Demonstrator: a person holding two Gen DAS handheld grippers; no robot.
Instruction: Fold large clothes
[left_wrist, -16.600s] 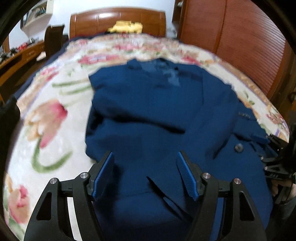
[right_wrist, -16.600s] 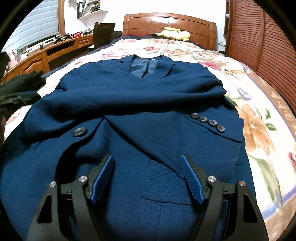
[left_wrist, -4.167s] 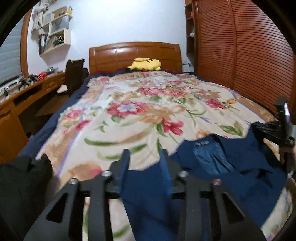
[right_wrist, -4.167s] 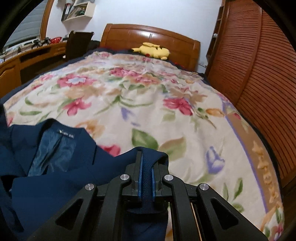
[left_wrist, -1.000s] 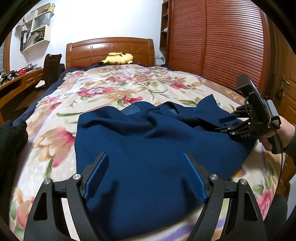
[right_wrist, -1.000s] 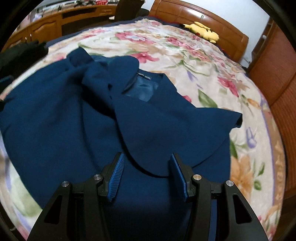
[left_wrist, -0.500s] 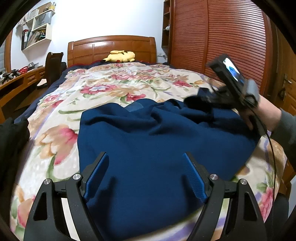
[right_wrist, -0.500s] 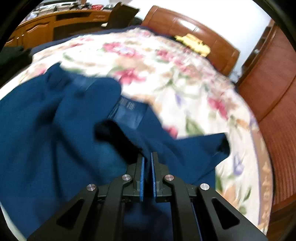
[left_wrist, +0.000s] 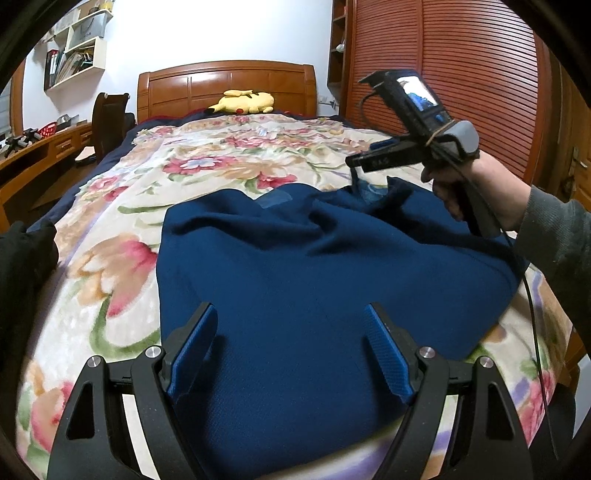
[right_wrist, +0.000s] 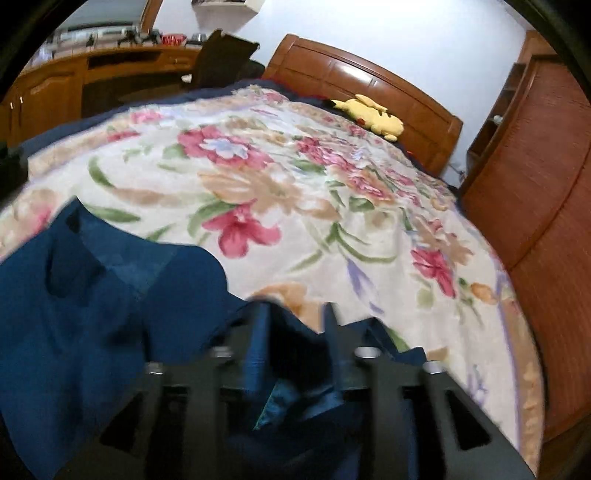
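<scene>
A navy blue jacket (left_wrist: 314, 280) lies folded in a rough block on the floral bedspread (left_wrist: 207, 173). My left gripper (left_wrist: 291, 332) is open and empty, low over the jacket's near part. My right gripper (right_wrist: 295, 317) shows blurred in its own view, its jaws a little apart with jacket cloth (right_wrist: 295, 354) lying between them. In the left wrist view the right gripper (left_wrist: 356, 162) is held above the jacket's far right edge, near the collar lining. The jacket also shows in the right wrist view (right_wrist: 92, 314).
A yellow plush toy (left_wrist: 242, 101) lies at the wooden headboard (left_wrist: 225, 83). A slatted wooden wardrobe (left_wrist: 461, 74) runs along the right. A desk and chair (left_wrist: 107, 122) stand at the left. A dark garment (left_wrist: 22, 258) lies at the bed's left edge.
My right gripper has lifted and moved toward the far edge of the jacket, and its jaws have parted from shut. My left gripper has stayed open over the jacket.
</scene>
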